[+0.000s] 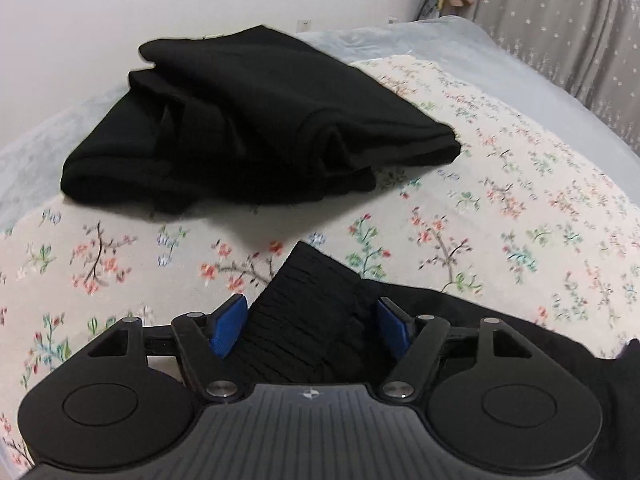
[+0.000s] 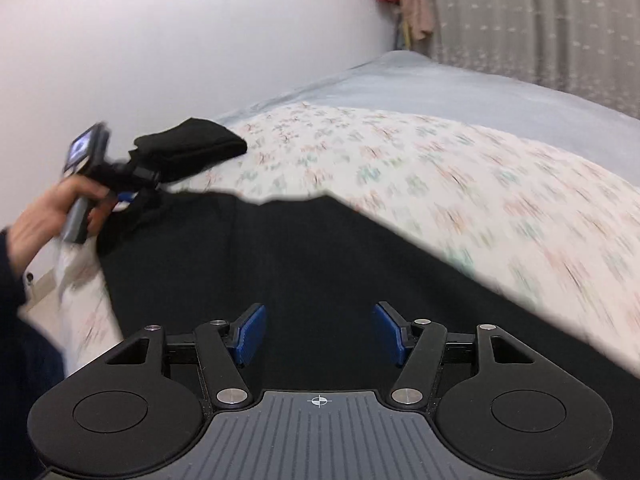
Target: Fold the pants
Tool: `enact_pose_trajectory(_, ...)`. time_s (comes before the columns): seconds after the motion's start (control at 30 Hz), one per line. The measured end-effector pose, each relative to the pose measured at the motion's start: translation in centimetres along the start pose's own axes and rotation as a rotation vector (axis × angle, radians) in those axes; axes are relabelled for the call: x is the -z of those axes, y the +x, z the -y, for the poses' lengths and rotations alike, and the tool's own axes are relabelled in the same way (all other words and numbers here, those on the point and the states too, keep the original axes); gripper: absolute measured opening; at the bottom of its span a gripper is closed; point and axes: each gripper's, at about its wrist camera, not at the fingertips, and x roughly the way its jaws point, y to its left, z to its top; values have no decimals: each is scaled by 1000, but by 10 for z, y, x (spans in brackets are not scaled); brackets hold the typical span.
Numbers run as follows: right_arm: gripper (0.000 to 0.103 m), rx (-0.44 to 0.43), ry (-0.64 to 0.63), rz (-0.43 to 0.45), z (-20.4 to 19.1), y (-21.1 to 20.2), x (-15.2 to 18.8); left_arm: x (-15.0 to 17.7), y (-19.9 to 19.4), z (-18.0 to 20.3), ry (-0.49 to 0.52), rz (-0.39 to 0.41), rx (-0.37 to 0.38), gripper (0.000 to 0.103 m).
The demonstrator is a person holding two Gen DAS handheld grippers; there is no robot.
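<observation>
Black pants (image 2: 304,256) lie spread over the near part of the bed. Their ribbed waistband (image 1: 304,288) sits between the blue pads (image 1: 228,330) of my left gripper (image 1: 310,314); the jaws stand wide and the pads do not press the cloth. My right gripper (image 2: 320,330) hovers open over the dark fabric with nothing clamped. In the right wrist view a hand (image 2: 44,216) holds the left gripper (image 2: 128,198) at the pants' far left edge. A separate folded black garment (image 1: 248,120) rests further back on the bed (image 2: 192,144).
The bed carries a floral sheet (image 1: 500,208) over a pale blue-grey cover (image 2: 460,88). A white wall (image 1: 120,0) runs behind it. A grey starred curtain (image 1: 560,20) and hanging clothes (image 2: 416,4) stand at the back right.
</observation>
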Motion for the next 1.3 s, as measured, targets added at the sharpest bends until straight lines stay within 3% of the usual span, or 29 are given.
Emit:
enact_pose_trajectory(0.13, 58, -57, -22, -94, 10, 101, -72, 7, -5, -1, 11, 33, -27, 78)
enact_pose_trajectory(0.23, 45, -82, -21, -148, 15, 166, -105, 8, -9, 0, 26, 54, -46, 70)
enact_pose_trajectory(0.33, 39, -139, 7, -191, 22, 206, -115, 10, -9, 1, 47, 63, -47, 70)
enact_pose_trajectory(0.43, 38, -132, -76, -296, 16, 236, -104, 8, -7, -1, 41, 60, -32, 70)
enact_pose_trajectory(0.47, 37, -127, -103, -282, 14, 236, -101, 8, -7, -2, 39, 60, -29, 70)
enact_pose_trajectory(0.57, 16, -116, -47, -270, 23, 235, -102, 9, -8, 0, 36, 63, -34, 70)
enact_pose_trajectory(0.6, 13, -116, -53, -269, 22, 235, -101, 9, -8, 1, 35, 65, -38, 70)
enact_pose_trajectory(0.7, 3, -77, -166, -242, 7, 233, -99, 8, -9, 1, 14, 73, -38, 68)
enact_pose_trajectory(0.87, 1, 14, -255, -103, -11, 208, -106, 6, -15, 2, -3, 99, -25, 61)
enact_pose_trajectory(1.0, 0, 137, -307, -5, -23, 201, -113, 5, -12, 5, -18, 92, 6, 59)
enact_pose_trajectory(1.03, 0, 179, -334, 0, -26, 204, -111, 6, -10, 9, 0, 97, -16, 59)
enact_pose_trajectory(1.13, 0, 197, -351, -72, -24, 230, -100, 4, -6, 17, 52, 126, -36, 61)
enact_pose_trajectory(1.2, 1, 208, -384, -112, -26, 253, -86, 1, -6, 19, 90, 148, -55, 68)
enact_pose_trajectory(1.3, 3, 208, -366, -101, -24, 251, -89, -3, -10, 17, 107, 180, -68, 72)
